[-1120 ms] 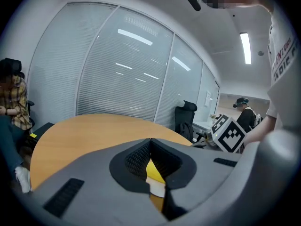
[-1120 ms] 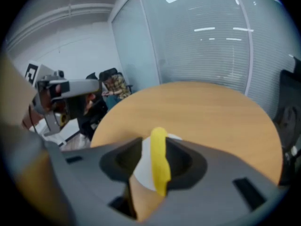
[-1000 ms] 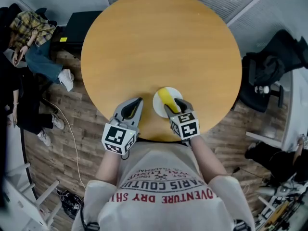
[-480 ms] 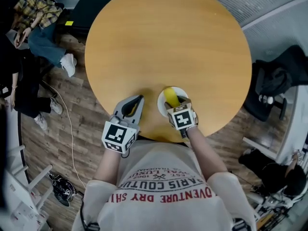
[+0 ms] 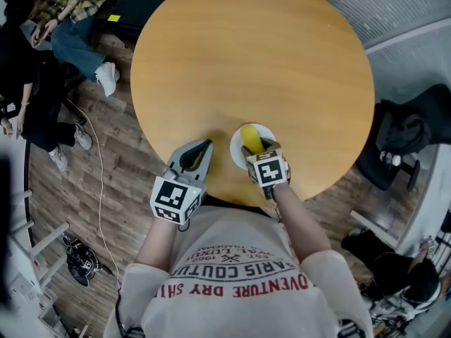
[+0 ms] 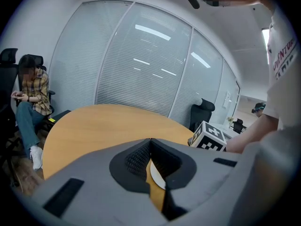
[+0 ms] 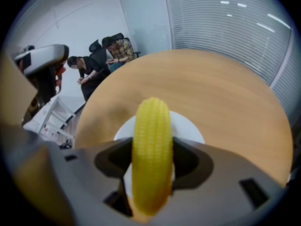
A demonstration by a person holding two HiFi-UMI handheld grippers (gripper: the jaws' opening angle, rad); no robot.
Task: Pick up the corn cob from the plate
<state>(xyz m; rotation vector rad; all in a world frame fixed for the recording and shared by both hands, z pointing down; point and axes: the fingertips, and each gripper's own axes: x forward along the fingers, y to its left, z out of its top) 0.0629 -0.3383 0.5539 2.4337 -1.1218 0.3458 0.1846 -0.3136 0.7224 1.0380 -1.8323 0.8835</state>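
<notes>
The right gripper point(image 7: 151, 149) points steeply down over the plate. Its jaws have just been opening, and now they stand wide apart with the corn cob point(image 7: 151, 121) between them, one grey jaw at each side. I do not see the pads squeeze it, so I judge it is not gripped yet. The cob lies along the middle of the plate point(image 5: 237, 151). The reach looks done; the closing and the lifting are left.

The left gripper point(image 5: 199, 148) waits just to the left of the plate, jaws together and nothing in them.

The cob is a long yellow cylinder with a rounded end and neat rows of small kernels. The plate is white, round, flat and smooth. Under the plate is a round table point(image 5: 246, 55) of smooth honey-coloured wood.
</notes>
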